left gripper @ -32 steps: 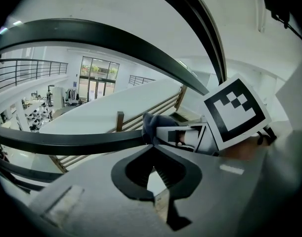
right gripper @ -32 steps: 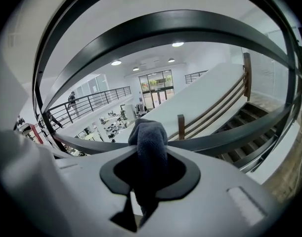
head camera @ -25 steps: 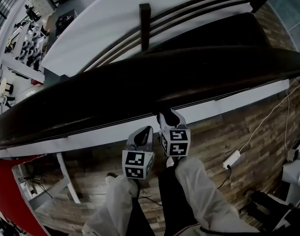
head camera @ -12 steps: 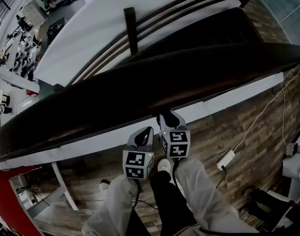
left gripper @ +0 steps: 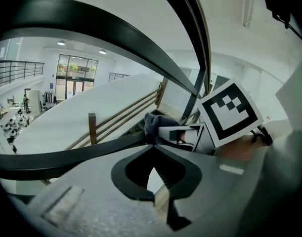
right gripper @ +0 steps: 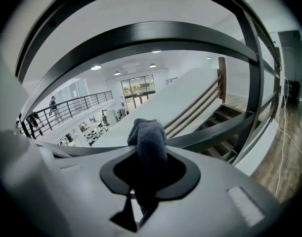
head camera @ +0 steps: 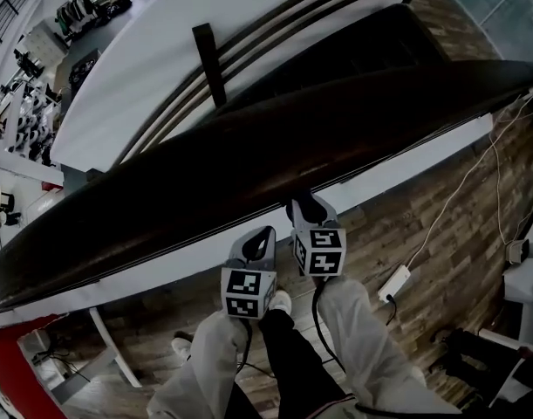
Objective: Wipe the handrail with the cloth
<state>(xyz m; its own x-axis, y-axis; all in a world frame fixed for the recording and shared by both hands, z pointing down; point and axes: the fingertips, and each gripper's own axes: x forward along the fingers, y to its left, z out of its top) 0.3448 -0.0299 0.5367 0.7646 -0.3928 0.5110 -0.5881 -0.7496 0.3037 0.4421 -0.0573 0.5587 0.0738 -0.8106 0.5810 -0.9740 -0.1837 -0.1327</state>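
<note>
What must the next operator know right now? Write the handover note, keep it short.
Right gripper: shut on the grey cloth, at the near edge of the handrail; contact cannot be judged.
Left gripper: shut, empty, beside the right one, just short of the handrail.
Done: no telling how much of the handrail is wiped.
Left: press the cloth on the handrail and wipe along it.

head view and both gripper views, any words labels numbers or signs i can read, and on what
No readable text anywhere.
Left marker cube, on the left gripper: black-and-white squares only, no letters.
Right marker cube, on the right gripper: the same.
</note>
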